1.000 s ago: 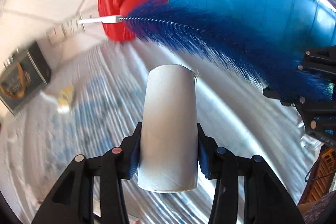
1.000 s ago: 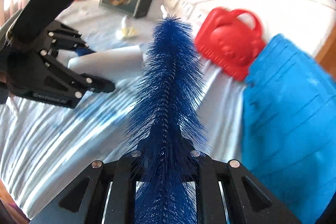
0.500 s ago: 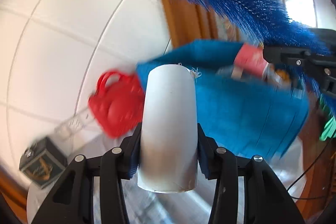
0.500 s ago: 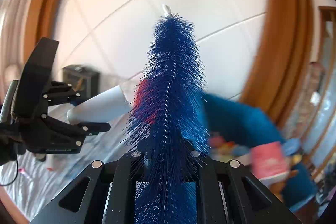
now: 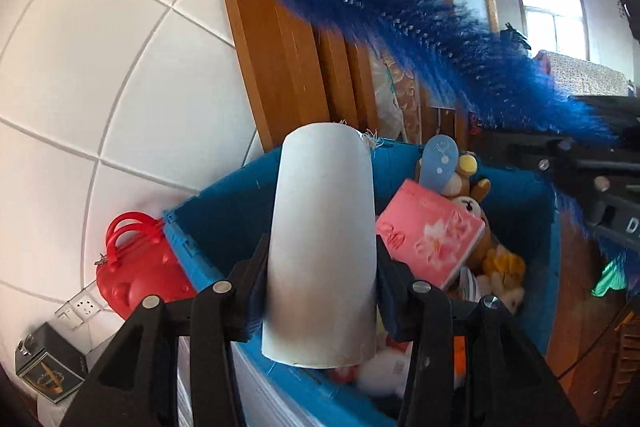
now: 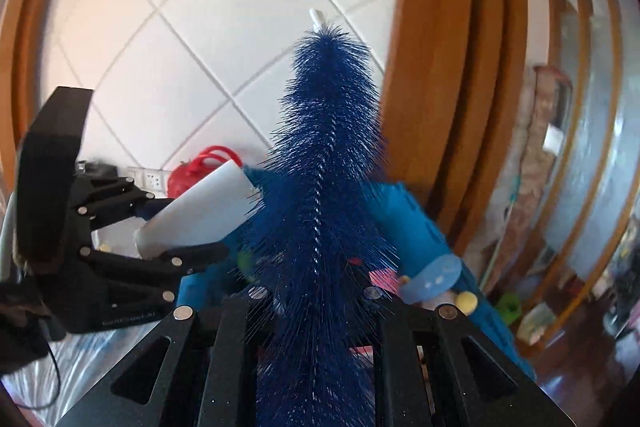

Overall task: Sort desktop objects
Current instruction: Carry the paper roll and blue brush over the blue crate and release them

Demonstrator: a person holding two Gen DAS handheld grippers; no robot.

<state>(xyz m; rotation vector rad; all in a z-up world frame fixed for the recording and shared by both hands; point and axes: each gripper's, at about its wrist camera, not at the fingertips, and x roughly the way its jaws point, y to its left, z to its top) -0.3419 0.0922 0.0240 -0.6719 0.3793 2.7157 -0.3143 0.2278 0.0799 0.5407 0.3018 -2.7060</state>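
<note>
The left hand-held gripper [image 5: 322,291] is clamped on 1 white cylinder [image 5: 323,247], its pads pressed against the cylinder's two sides; the cylinder's long axis runs straight ahead along the fingers, its far end reaching over the near-left wall of the blue bin [image 5: 224,215]. The right hand-held gripper [image 6: 316,301] is closed tight on 1 long blue bristle brush [image 6: 320,187], held near its lower end, so the brush's long axis also points forward and up, its white tip [image 6: 316,15] far beyond the fingers.

The relation that matters: the open bin lies ahead of and below both held things. In the left view the cylinder hangs over the bin's near-left part, while the brush crosses high above the bin from right to left. The left hand looks the nearer to a drop (its load already overlaps the opening).

Counted: 2 hand-held grippers, 1 cylinder, 1 brush, 1 bin. Inside the bin are 1 pink packet [image 5: 432,235], 1 pale blue paddle-shaped thing [image 5: 438,163] and soft toys, too jumbled to number. Outside it, just left, sits 1 red handbag-shaped case [image 5: 140,267], and 1 dark box [image 5: 50,367] lies farther left on the table.
</note>
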